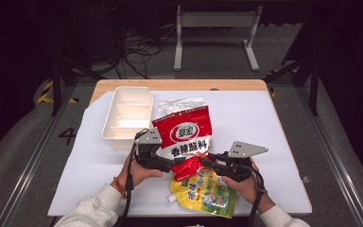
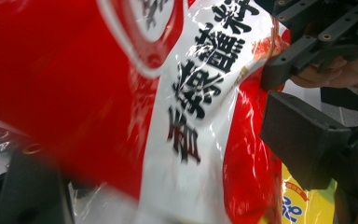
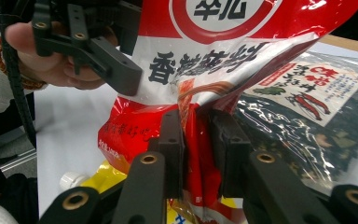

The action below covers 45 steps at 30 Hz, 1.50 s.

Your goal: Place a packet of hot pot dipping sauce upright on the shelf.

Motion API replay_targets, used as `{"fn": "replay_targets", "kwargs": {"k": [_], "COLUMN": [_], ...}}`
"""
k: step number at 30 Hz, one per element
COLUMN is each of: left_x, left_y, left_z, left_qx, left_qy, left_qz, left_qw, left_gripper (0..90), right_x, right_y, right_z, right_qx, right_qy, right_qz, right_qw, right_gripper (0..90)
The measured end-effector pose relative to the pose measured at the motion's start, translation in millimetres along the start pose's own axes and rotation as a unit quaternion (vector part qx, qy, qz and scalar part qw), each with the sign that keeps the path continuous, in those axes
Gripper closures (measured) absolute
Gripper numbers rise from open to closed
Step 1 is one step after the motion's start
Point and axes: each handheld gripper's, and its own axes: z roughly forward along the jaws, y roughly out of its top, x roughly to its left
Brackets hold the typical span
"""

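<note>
Nearest the camera, at 6 o'clock on the desk [image 1: 274,123], lies a yellow pouch [image 1: 207,193] with its white cap toward 8 o'clock. Starting from the left: a white tray [image 1: 126,116] with dividers sits at 10 o'clock, nothing in it as far as I can see. Just below it, the left tongs [image 1: 176,161] stand spread beside the bottom edge of the red bag [image 1: 184,127]; their own camera is pressed so close to the bag that I cannot tell whether the pads touch it, though no pinch shows. Right of them, the right tongs [image 3: 196,154] pinch the bag's crumpled bottom seam, pads pressed on the red film. The bag is lifted at that end, over the yellow pouch, its top resting toward 12 o'clock on a clear packet [image 3: 317,112] of dark dried food.

Judged from this, the bag is being taken up by both tongs, probably for the tray. Next, the left tongs need to close on the seam beside the right pair so the bag lifts evenly without sagging.
</note>
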Motion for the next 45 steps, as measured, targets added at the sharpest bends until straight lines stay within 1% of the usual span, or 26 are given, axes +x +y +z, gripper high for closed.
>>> {"fn": "replay_targets", "kwargs": {"k": [1,2,3,4,5,6,8,10,11,14,15,16,18,21,24,26,31,34,35,36,37,39,42,43,44,45], "left_x": [0.0,0.0,0.7,0.7,1.6,2.0,0.7,-1.3,-0.9,0.3,1.0,1.3,1.4,-0.1,-1.6,-1.7,3.7,7.8,8.8,8.8,9.9,11.9,14.2,14.2,16.5,17.4], "left_y": [0.4,0.4,0.1,0.1,0.0,0.0,-0.4,-0.2,-0.3,-0.6,-0.6,-0.1,0.2,1.4,2.2,3.4,5.1,5.6,6.0,6.0,6.5,7.7,10.4,10.4,13.0,14.2], "left_z": [2.0,2.0,3.6,3.6,3.8,3.9,3.5,3.7,3.4,1.4,-0.9,-2.4,-3.6,-5.3,-7.4,-11.7,-22.3,-29.5,-32.1,-32.1,-34.8,-42.8,-52.3,-52.3,-60.3,-64.5], "left_qx": [0.003,0.003,-0.004,-0.004,-0.009,-0.013,-0.018,-0.018,-0.020,-0.020,-0.028,-0.027,-0.025,-0.018,-0.016,-0.020,-0.028,-0.032,-0.035,-0.035,-0.037,-0.043,-0.049,-0.049,-0.053,-0.055], "left_qy": [0.006,0.006,-0.002,-0.002,-0.004,-0.012,-0.019,-0.014,-0.015,-0.013,-0.013,-0.011,-0.010,-0.008,-0.005,-0.004,0.005,0.013,0.016,0.016,0.018,0.027,0.039,0.039,0.048,0.054], "left_qz": [0.003,0.003,0.000,0.000,0.001,0.001,0.012,0.026,0.025,0.029,0.032,0.038,0.041,0.051,0.062,0.070,0.071,0.073,0.074,0.074,0.074,0.075,0.083,0.083,0.088,0.088], "left_qw": [1.0000,1.0000,1.0000,1.0000,0.9999,0.9998,0.9996,0.9994,0.9994,0.9993,0.9990,0.9988,0.9988,0.9985,0.9979,0.9973,0.9971,0.9967,0.9966,0.9966,0.9964,0.9959,0.9946,0.9946,0.9936,0.9931], "left_gripper": [27.0,28.3,30.4,33.4,33.4,37.5,50.2,60.2,65.3,75.0,78.2,80.6,84.3,86.8,88.5,88.8,89.0,89.0,89.0,89.0,89.0,89.0,89.0,89.0,89.0,89.1], "right_x": [1.5,2.5,3.4,3.4,4.3,4.4,3.8,4.0,4.0,3.7,5.4,6.1,7.2,8.8,8.9,8.8,4.5,-1.0,-3.1,-3.1,-8.3,-14.6,-25.3,-25.3,-31.2,-34.1], "right_y": [0.0,0.0,0.1,0.1,0.3,0.4,0.0,-0.7,-1.4,-1.9,-2.5,-2.8,-3.2,-5.0,-5.5,-5.1,-4.9,-5.7,-5.9,-5.9,-6.4,-8.3,-11.8,-11.8,-14.0,-15.3], "right_z": [1.9,3.4,4.7,4.7,5.8,6.6,7.9,10.3,11.6,12.6,14.1,14.7,15.9,19.7,21.2,19.7,12.1,0.8,-3.9,-3.9,-15.0,-27.1,-45.0,-45.0,-55.2,-59.2], "right_qx": [-0.002,-0.002,-0.002,-0.002,-0.003,-0.006,-0.007,-0.005,-0.005,-0.004,-0.001,0.000,0.004,0.015,0.022,0.022,0.024,0.029,0.031,0.031,0.035,0.039,0.034,0.034,0.030,0.028], "right_qy": [0.002,0.005,0.008,0.008,0.007,0.006,0.007,0.005,0.003,0.001,-0.005,-0.007,-0.008,-0.006,-0.006,-0.011,-0.022,-0.048,-0.054,-0.054,-0.078,-0.104,-0.132,-0.132,-0.153,-0.162], "right_qz": [-0.001,-0.001,-0.002,-0.002,-0.002,0.000,0.005,0.004,0.007,0.008,0.003,0.000,-0.002,-0.006,-0.003,-0.005,0.004,0.001,0.001,0.001,-0.009,-0.019,-0.007,-0.007,-0.002,0.002], "right_qw": [1.0000,1.0000,1.0000,1.0000,1.0000,1.0000,0.9999,1.0000,1.0000,1.0000,1.0000,1.0000,1.0000,0.9999,0.9997,0.9997,0.9995,0.9984,0.9981,0.9981,0.9963,0.9936,0.9906,0.9906,0.9878,0.9864], "right_gripper": [75.3,75.3,75.3,75.3,75.3,75.3,75.3,75.1,75.1,75.0,74.4,74.1,73.5,71.9,67.4,63.1,47.4,37.7,35.0,35.0,31.9,30.3,28.7,28.7,28.3,28.2]}}
